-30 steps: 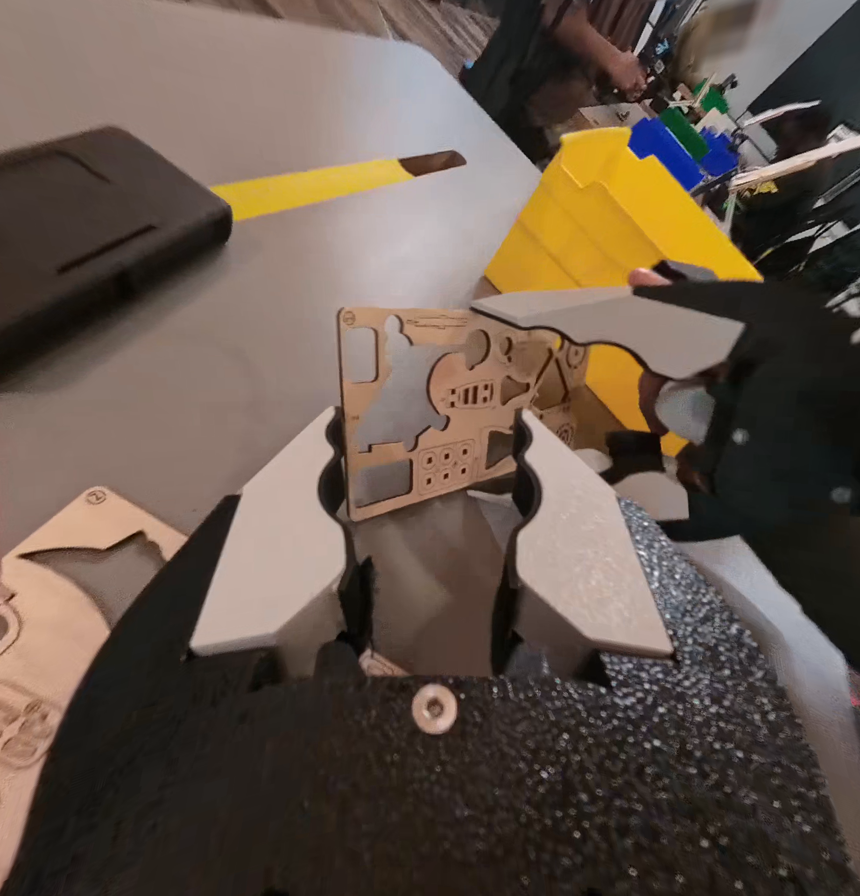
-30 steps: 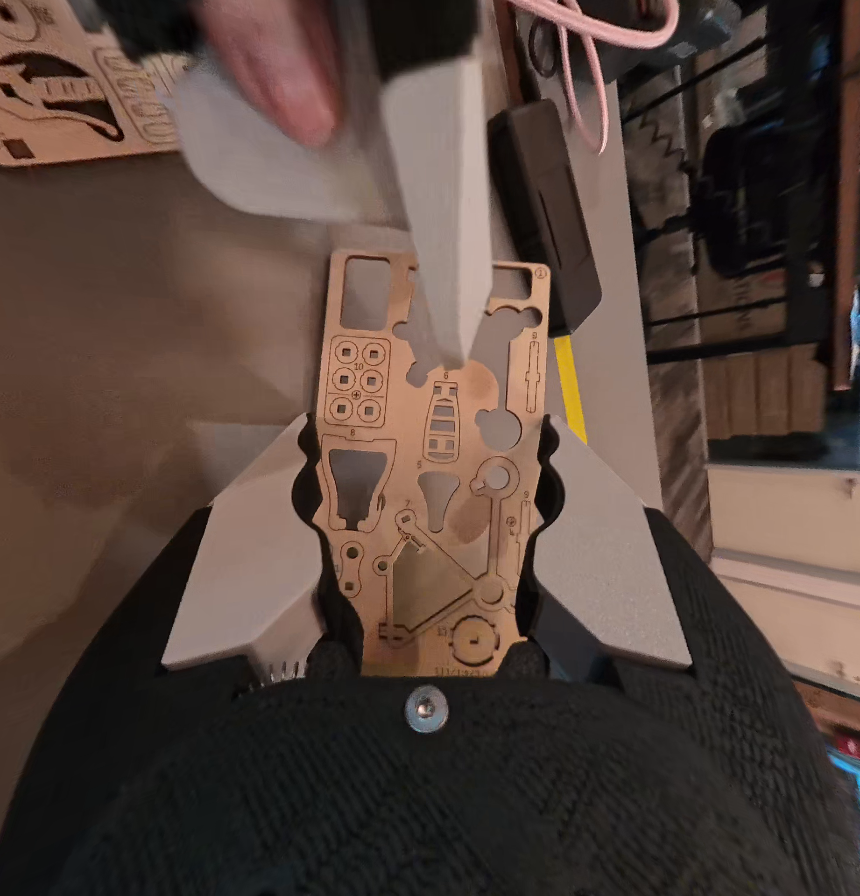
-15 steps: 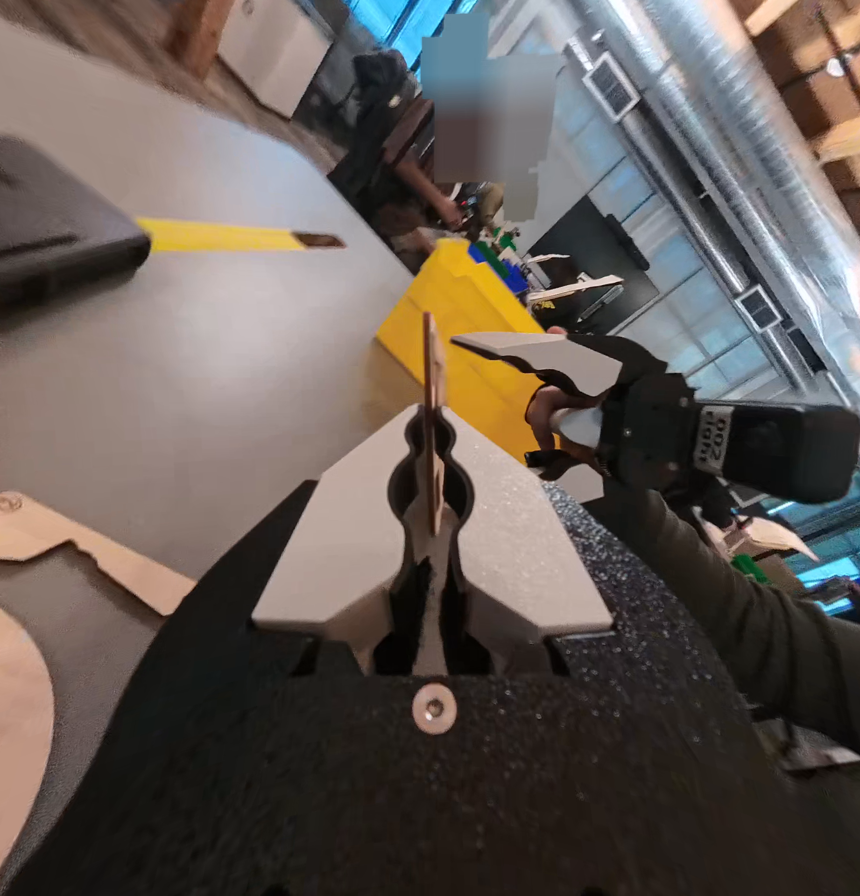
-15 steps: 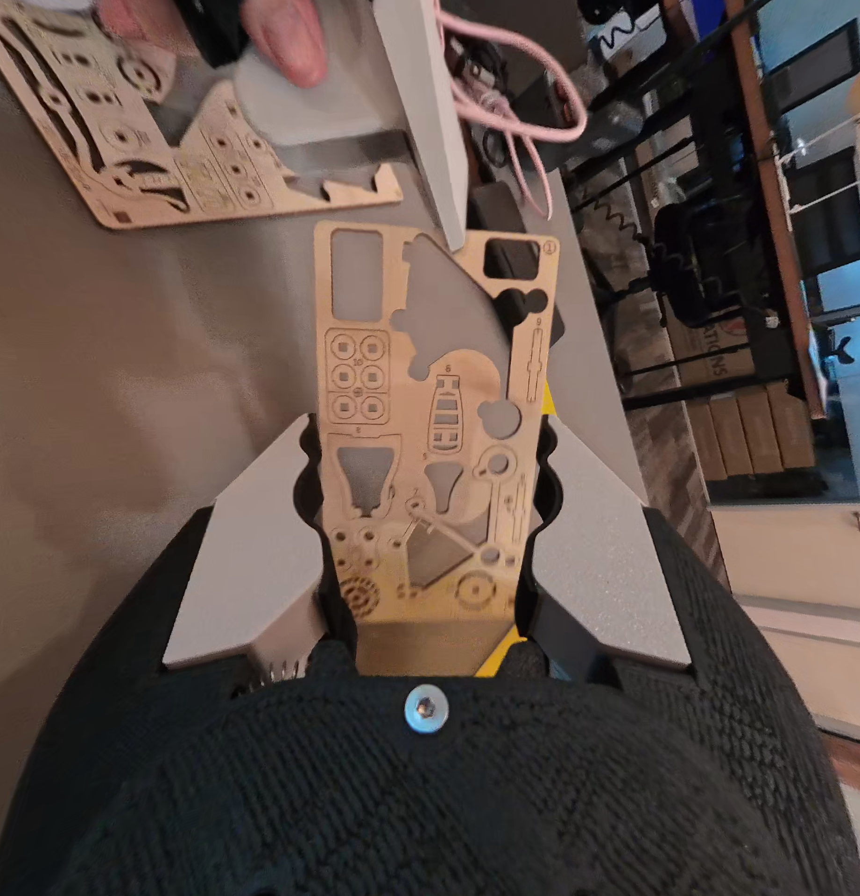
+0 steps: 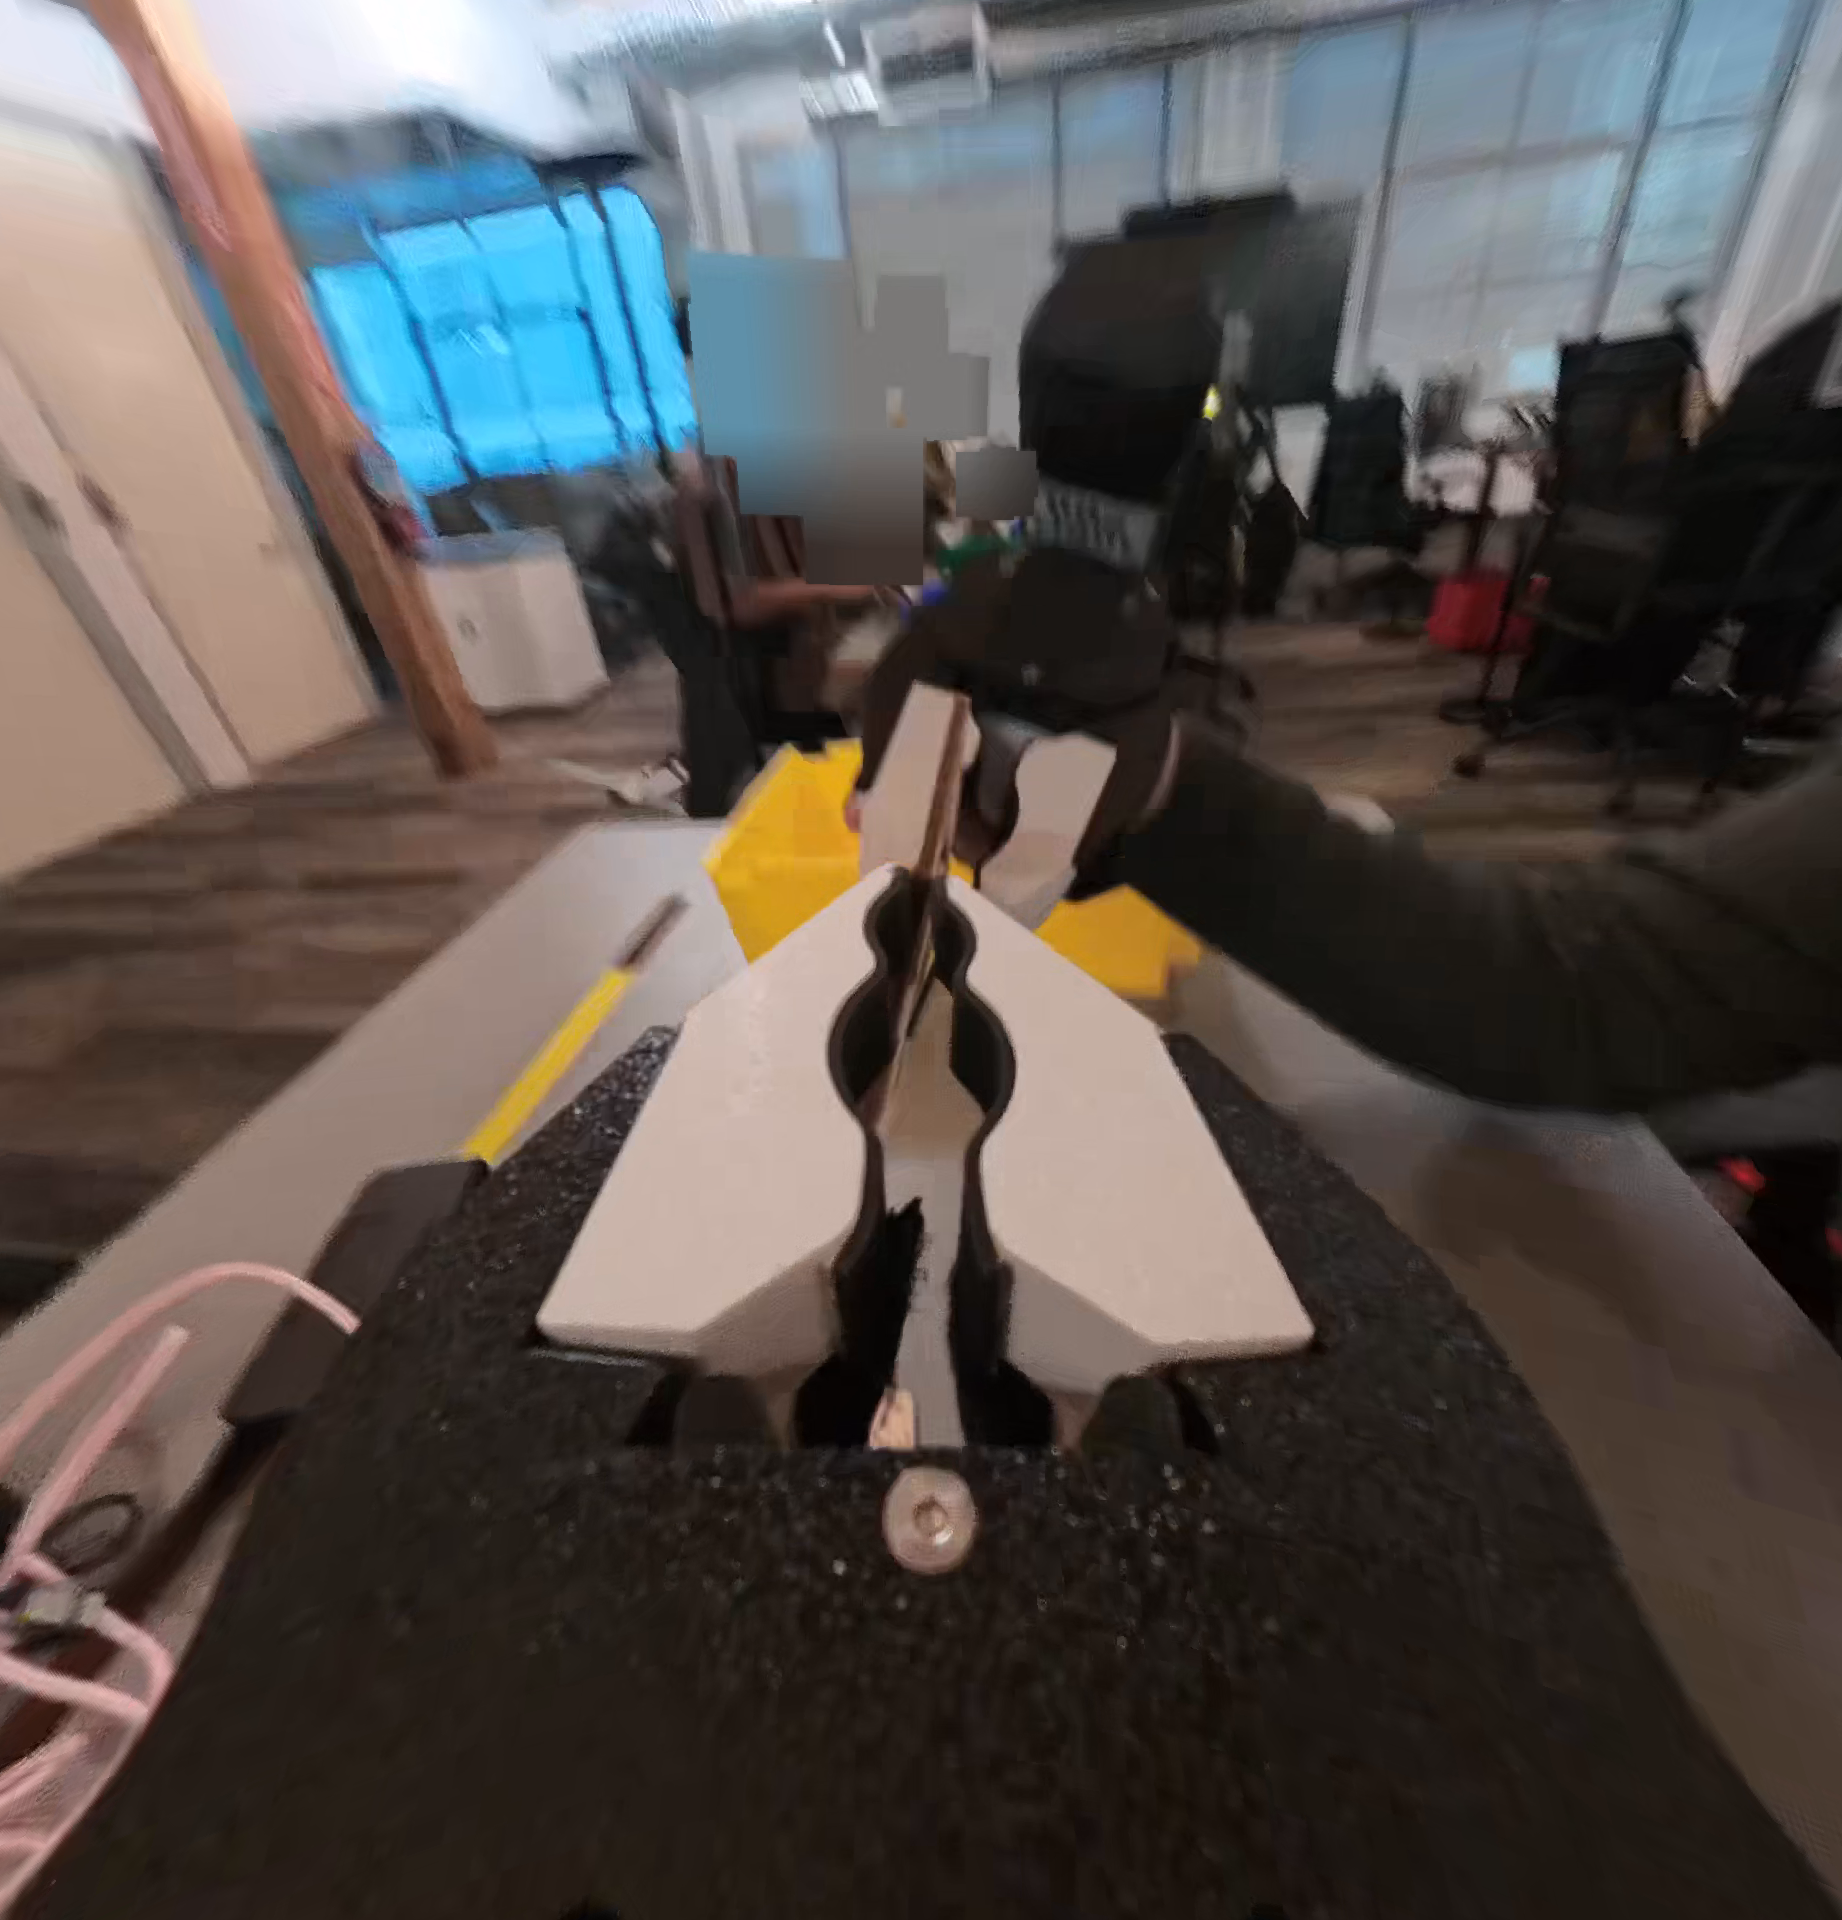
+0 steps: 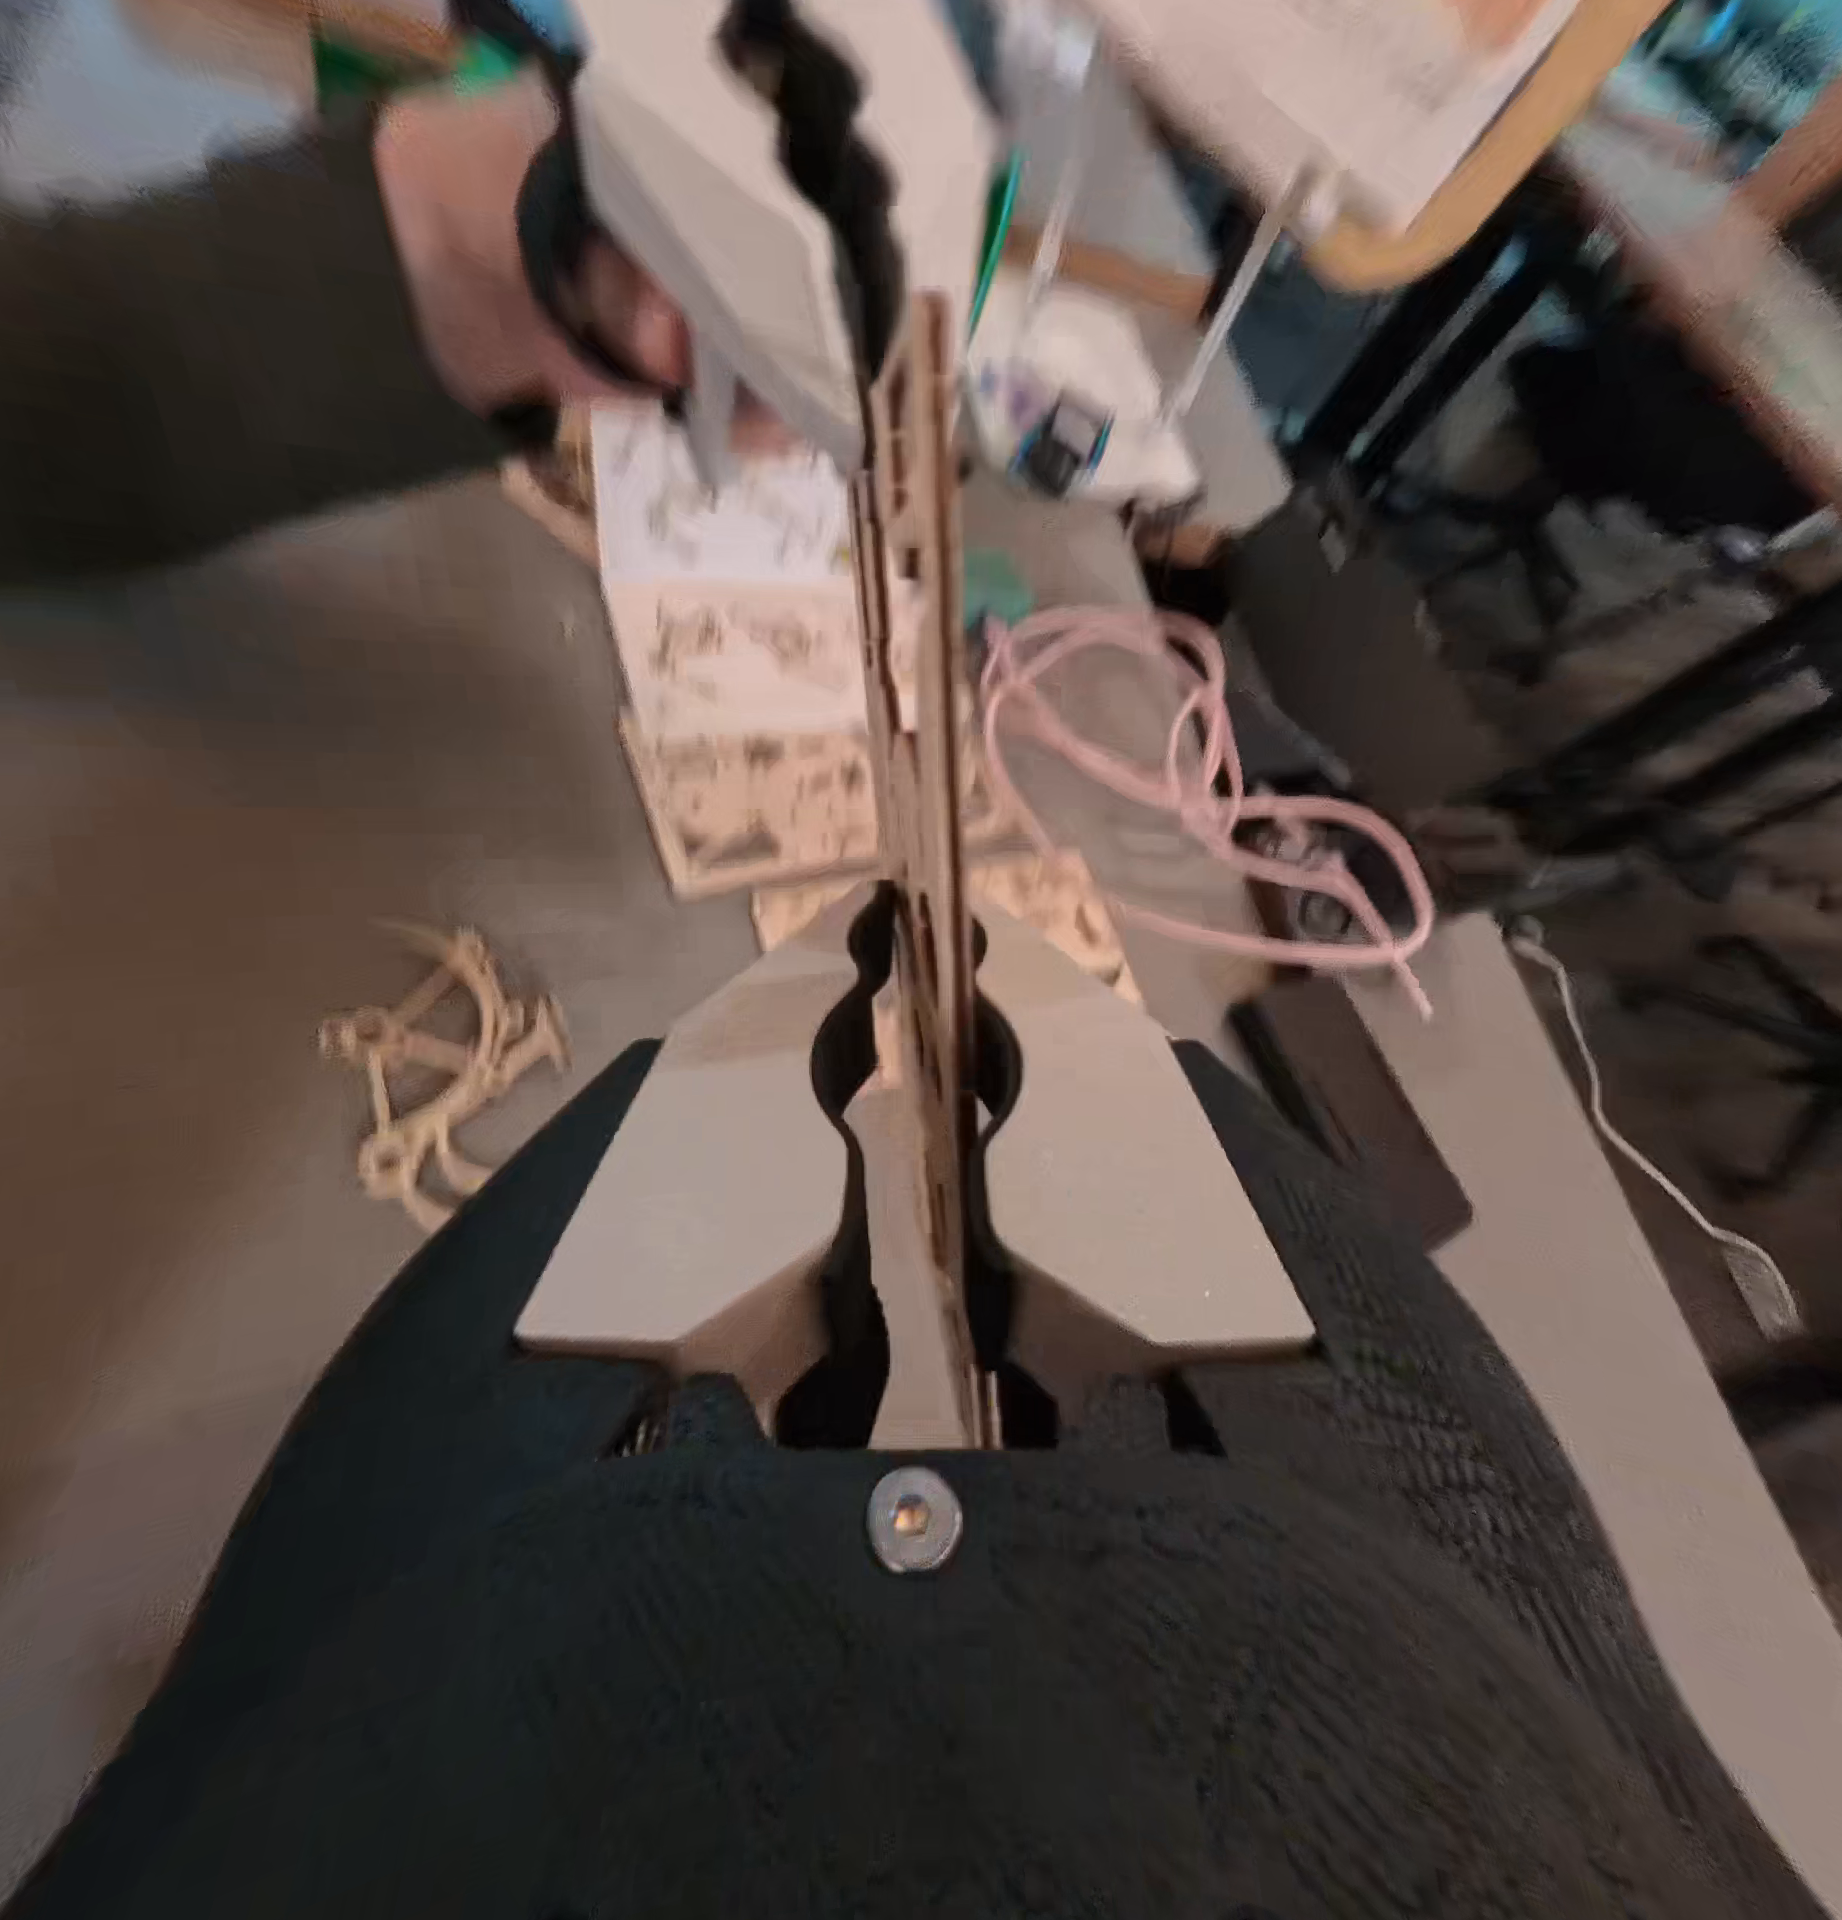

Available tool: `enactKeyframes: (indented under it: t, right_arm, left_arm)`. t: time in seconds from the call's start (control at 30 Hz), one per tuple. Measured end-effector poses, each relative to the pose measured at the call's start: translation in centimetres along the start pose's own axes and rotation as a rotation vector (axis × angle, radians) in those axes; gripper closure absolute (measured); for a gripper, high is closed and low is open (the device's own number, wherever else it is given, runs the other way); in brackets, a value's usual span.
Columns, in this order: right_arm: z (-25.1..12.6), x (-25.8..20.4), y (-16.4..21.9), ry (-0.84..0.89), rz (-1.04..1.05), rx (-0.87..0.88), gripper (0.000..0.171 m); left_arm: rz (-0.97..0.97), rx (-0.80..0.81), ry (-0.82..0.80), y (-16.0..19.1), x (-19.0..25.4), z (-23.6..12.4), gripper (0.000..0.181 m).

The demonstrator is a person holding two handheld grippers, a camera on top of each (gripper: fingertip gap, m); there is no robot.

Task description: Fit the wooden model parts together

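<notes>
A thin wooden parts sheet (image 6: 912, 675) with cut-out model pieces stands edge-on between both grippers, above the grey table (image 6: 221, 779). My right gripper (image 6: 922, 925) is shut on its near end. My left gripper (image 6: 891, 343) comes in from the top and clamps the far end. In the left wrist view the left gripper (image 5: 922, 899) is shut on the sheet's edge (image 5: 936, 831), and the right gripper (image 5: 984, 800) grips it just beyond. A partly built wooden model (image 6: 439, 1070) lies on the table to the left.
More wooden sheets and a printed leaflet (image 6: 730, 675) lie behind the held sheet. A pink cable (image 6: 1208, 748) and a black box (image 6: 1343, 1101) are on the right. A yellow bin (image 5: 792, 842) stands past the table's far edge, with a person (image 5: 730, 665) behind it. There is about 7 cm between the tips of the two grippers. The partly built wooden model (image 6: 439, 1070) sits 20 cm or so from the ends of my right fingers.
The right gripper turned and closed, so the sheet it held flat now shows edge-on. The left gripper swung up and round, still clamped on the sheet. Both grippers now face each other.
</notes>
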State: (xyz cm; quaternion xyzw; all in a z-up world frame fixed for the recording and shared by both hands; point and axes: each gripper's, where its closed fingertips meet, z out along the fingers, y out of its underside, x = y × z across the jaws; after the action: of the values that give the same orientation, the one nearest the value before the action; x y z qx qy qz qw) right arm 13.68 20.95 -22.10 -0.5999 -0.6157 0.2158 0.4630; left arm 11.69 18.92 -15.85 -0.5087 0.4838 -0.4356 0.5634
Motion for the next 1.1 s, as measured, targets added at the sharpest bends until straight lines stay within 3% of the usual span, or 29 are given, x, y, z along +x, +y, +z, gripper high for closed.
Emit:
enactKeyframes:
  t: [0.07,0.13,0.2,0.23,0.37,0.47,0.53,0.57,0.6,0.93,1.1]
  right_arm:
    - [-0.5,1.1,-3.6,0.058,0.063,0.199,0.168]
    - [-1.8,1.5,-7.1,0.046,0.186,0.417,0.17]
    - [-3.3,0.8,-9.9,-0.05,0.283,0.613,0.17]
    - [-3.8,0.6,-10.7,-0.089,0.319,0.672,0.17]
    - [-4.4,-1.5,-12.6,-0.272,0.383,0.746,0.17]
    - [-4.2,-2.2,-13.2,-0.31,0.403,0.742,0.17]
    - [-4.3,-1.8,-13.6,-0.26,0.4,0.755,0.162]
    - [-4.1,-1.3,-13.6,-0.201,0.394,0.749,0.141]
    - [-4.4,-1.1,-13.7,-0.177,0.388,0.764,0.136]
    - [-4.3,-1.3,-13.8,-0.155,0.341,0.724,0.168]
    - [-4.4,-1.6,-14.0,-0.142,0.32,0.718,0.168]
  left_arm:
    - [0.025,0.149,-0.108,-3.2,-0.5,-1.6,0.176]
    - [-0.001,0.289,-0.216,-5.7,-1.5,-3.5,0.133]
    - [-0.088,0.291,-0.24,-6.1,-2.1,-3.9,0.09]
    - [-0.134,0.261,-0.19,-5.8,-1.5,-3.4,0.088]
    - [-0.19,0.263,-0.017,-6.1,1.2,-1.3,0.118]
    - [-0.142,0.319,0.114,-6.9,3.5,-0.6,0.171]
    - [-0.116,0.36,0.074,-7.4,3.3,-0.8,0.18]
    - [-0.115,0.374,0.058,-7.7,3.1,-1.2,0.181]
    - [-0.131,0.363,0.067,-7.6,3.1,-1.4,0.181]
    - [-0.142,0.331,0.029,-7.6,2.2,-2.2,0.181]
    - [-0.085,0.323,0.007,-7.9,2.6,-2.3,0.181]
